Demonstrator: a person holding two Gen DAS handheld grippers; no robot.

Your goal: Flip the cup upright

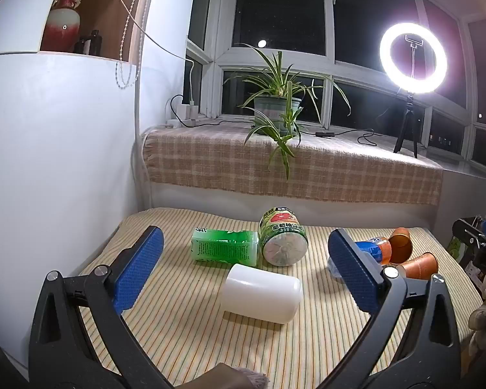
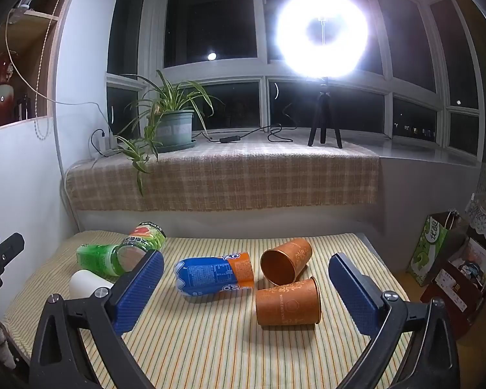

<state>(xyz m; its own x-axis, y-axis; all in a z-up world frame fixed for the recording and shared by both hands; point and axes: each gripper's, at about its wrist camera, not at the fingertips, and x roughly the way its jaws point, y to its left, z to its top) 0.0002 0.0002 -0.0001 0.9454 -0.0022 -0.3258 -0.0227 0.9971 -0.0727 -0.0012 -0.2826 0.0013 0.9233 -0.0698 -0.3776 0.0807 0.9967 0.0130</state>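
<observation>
A white cup (image 1: pixel 260 293) lies on its side on the striped table cloth (image 1: pixel 184 340), between the open fingers of my left gripper (image 1: pixel 243 265) and a little ahead of them; it also shows in the right wrist view (image 2: pixel 87 283). Two orange cups lie on their sides: the near one (image 2: pixel 288 303) and the far one (image 2: pixel 286 261) with its mouth facing me. My right gripper (image 2: pixel 246 287) is open and empty, with the near orange cup between and just ahead of its fingers. The orange cups show at the right in the left wrist view (image 1: pixel 419 264).
A green bottle (image 1: pixel 225 248), a green-labelled can (image 1: pixel 283 236) and a blue-and-orange bottle (image 2: pixel 214 275) lie on the cloth. Behind is a checked-cloth sill (image 2: pixel 223 178) with a potted plant (image 2: pixel 173 126) and ring light (image 2: pixel 322 32). Bags (image 2: pixel 437 249) stand to the right.
</observation>
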